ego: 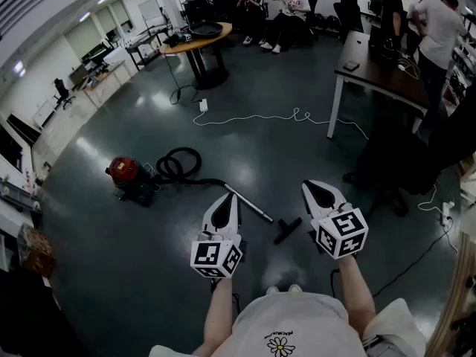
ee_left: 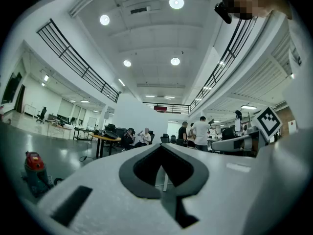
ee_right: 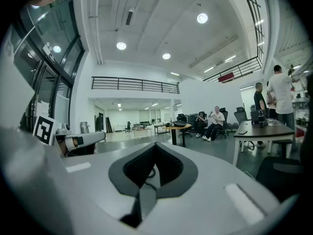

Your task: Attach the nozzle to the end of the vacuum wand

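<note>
In the head view a red canister vacuum (ego: 128, 174) stands on the dark floor at the left, with a coiled black hose (ego: 178, 165) leading to a silver wand (ego: 249, 204). The black nozzle (ego: 287, 230) lies on the floor just past the wand's end, apart from it. My left gripper (ego: 227, 203) hovers over the wand, jaws shut and empty. My right gripper (ego: 318, 190) is held to the right of the nozzle, also shut with nothing in it. Both gripper views look level across the room; the vacuum (ee_left: 35, 173) shows low at the left of the left gripper view.
A dark desk (ego: 379, 71) with white legs stands at the right with people beside it. A white cable (ego: 282, 117) snakes across the floor beyond the vacuum. A round table (ego: 195, 42) and seated people are at the back. A black chair (ego: 394, 162) stands at my right.
</note>
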### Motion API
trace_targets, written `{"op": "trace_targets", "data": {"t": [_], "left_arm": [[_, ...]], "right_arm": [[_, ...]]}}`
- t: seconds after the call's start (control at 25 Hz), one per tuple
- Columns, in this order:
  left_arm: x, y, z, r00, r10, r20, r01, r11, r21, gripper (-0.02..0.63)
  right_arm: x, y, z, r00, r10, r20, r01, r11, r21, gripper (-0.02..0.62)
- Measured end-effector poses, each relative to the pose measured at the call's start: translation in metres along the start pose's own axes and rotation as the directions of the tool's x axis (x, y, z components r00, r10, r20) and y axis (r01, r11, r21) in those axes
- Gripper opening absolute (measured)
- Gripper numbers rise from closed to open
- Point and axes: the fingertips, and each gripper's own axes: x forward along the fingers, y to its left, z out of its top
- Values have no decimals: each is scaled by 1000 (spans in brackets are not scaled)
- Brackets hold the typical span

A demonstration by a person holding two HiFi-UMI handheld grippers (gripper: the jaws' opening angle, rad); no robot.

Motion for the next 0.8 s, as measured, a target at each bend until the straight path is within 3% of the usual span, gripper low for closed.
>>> {"op": "trace_targets", "data": {"t": [0.8], "left_arm": [[0, 21, -5, 1000, 15, 0, -15, 998, -64, 0]], "right_arm": [[7, 2, -3, 1000, -2, 7, 2, 1000, 7, 8]]}}
